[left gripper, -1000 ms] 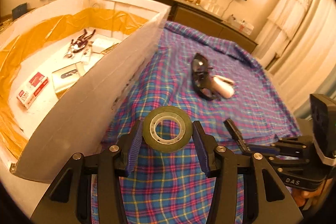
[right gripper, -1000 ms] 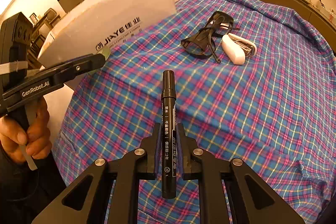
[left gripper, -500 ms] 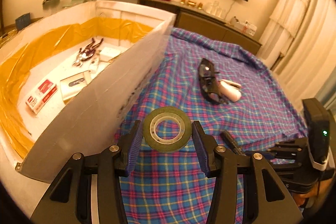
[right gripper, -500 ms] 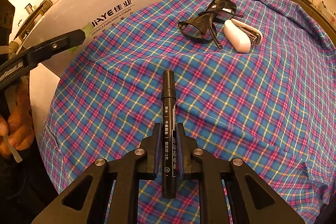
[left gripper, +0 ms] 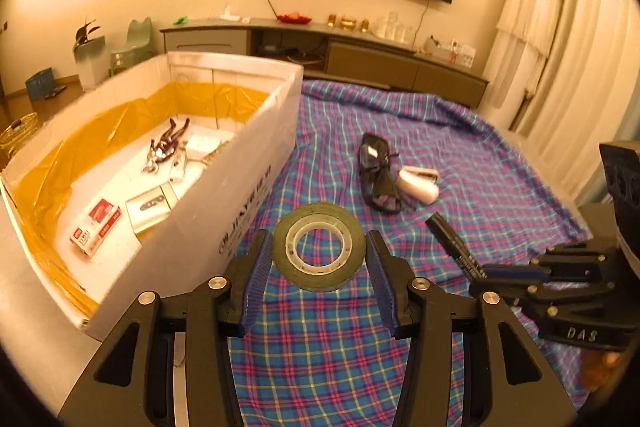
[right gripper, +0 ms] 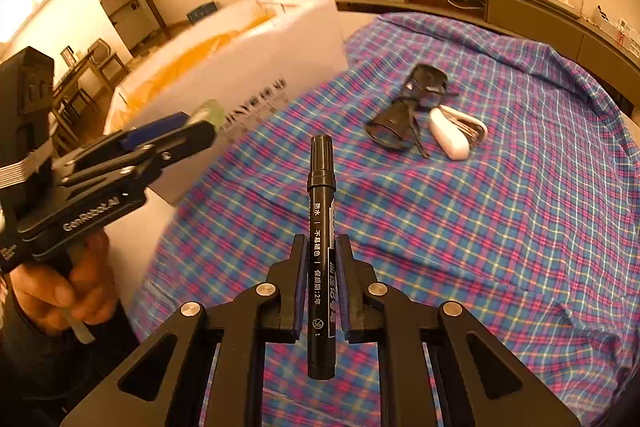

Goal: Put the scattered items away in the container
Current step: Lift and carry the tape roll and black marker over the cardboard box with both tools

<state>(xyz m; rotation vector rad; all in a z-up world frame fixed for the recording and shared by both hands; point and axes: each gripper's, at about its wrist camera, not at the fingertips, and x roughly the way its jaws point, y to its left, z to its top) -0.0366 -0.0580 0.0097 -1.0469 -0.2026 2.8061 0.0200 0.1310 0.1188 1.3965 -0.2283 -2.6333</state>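
Note:
A green tape roll (left gripper: pixel 319 247) sits between the blue pads of my left gripper (left gripper: pixel 319 237), which is shut on it above the plaid cloth, just right of the white cardboard box (left gripper: pixel 240 187). From the right wrist view, the left gripper (right gripper: pixel 200 123) hangs beside the box's printed wall (right gripper: pixel 260 67). My right gripper (right gripper: pixel 322 239) is shut on a black marker (right gripper: pixel 321 227) that points forward over the cloth. The marker (left gripper: pixel 452 243) and right gripper (left gripper: pixel 500 273) also show at the lower right of the left wrist view.
Black sunglasses (left gripper: pixel 378 179) and a white stapler-like item (left gripper: pixel 418 183) lie together on the cloth further ahead. In the box are a red-and-white packet (left gripper: pixel 96 227), a silver card (left gripper: pixel 150 207) and a dark toy figure (left gripper: pixel 166 145). A sideboard (left gripper: pixel 360 55) lines the far wall.
Both grippers have risen with their loads still held. The left wrist view now looks further into the box, and the right gripper with the marker has lifted off the cloth.

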